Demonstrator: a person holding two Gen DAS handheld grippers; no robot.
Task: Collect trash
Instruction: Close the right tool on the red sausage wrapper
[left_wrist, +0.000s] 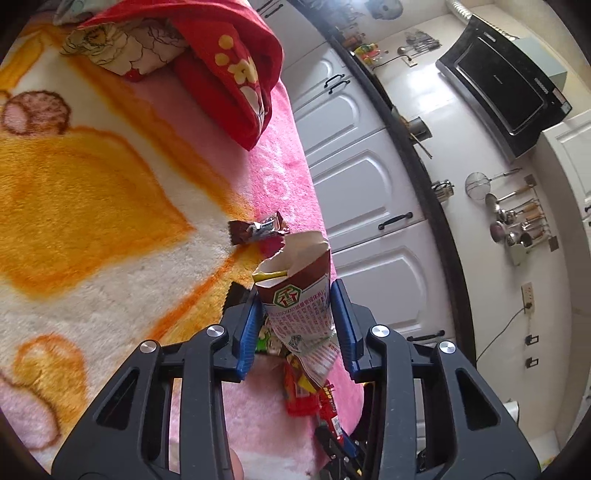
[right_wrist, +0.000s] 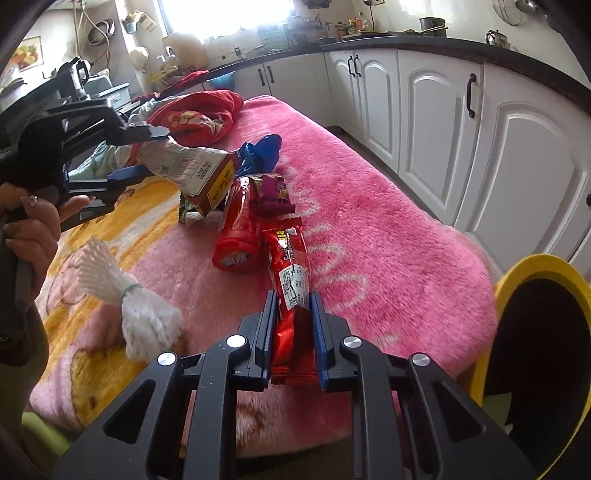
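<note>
The right claw (right_wrist: 293, 321) grips a red wrapper (right_wrist: 290, 258) bound for the yellow bin (right_wrist: 535, 269) at three o'clock, while the left claw (left_wrist: 297, 314) clasps a torn carton (left_wrist: 301, 295).

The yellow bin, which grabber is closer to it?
Right. The right gripper, holding a red wrapper, is beside the yellow bin at the blanket's edge. The left gripper, holding a paper carton, is farther away across the blanket.

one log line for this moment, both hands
left hand-held gripper: shut on paper carton | right hand-held gripper: shut on red wrapper | yellow bin: beside blanket
</note>
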